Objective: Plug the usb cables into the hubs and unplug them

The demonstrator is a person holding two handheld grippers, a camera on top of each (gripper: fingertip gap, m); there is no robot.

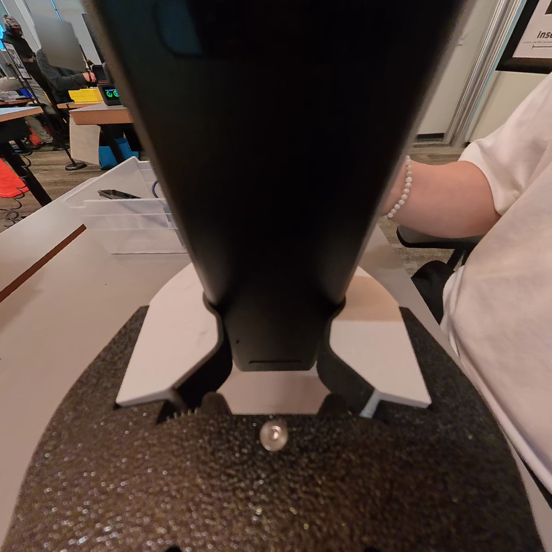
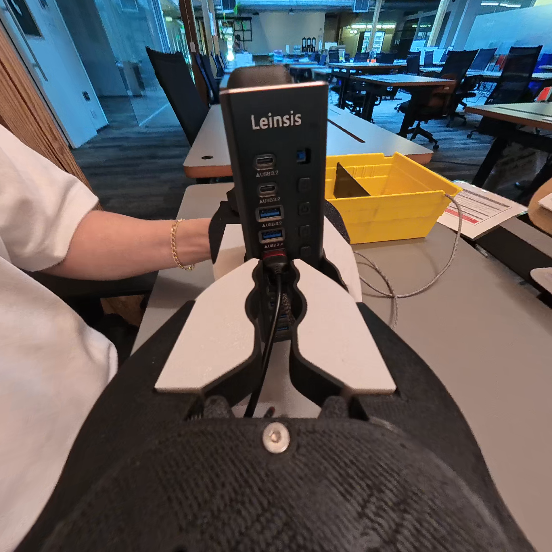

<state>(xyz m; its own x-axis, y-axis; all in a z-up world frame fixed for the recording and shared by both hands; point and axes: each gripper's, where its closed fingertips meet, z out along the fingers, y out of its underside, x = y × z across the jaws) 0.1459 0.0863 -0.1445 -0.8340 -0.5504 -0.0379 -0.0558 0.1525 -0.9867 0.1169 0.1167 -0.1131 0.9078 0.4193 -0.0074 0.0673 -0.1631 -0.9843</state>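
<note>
right gripper (image 2: 274, 265): jaws narrow, pinching the black usb plug (image 2: 273, 263) seated in a lower port
left gripper (image 1: 274, 331): jaws clamped on the base of the upright black hub (image 2: 276, 167), bracing it
cable (image 2: 270, 343): trails back between the right fingers
advice: move the plug straight along the port axis, hub held steady, no twisting
beyond: yellow bin (image 2: 388, 203) on the table (image 2: 448, 328)

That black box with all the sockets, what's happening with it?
A person holds a gripper in each hand. The left gripper clamps the upright black hub from behind to steady it. The right gripper is closed around a red-ringed plug on a black cable, seated at one of the hub's front ports. Whether it is going in or coming out cannot be told. A yellow bin and a grey cable sit beside on the table.
</note>
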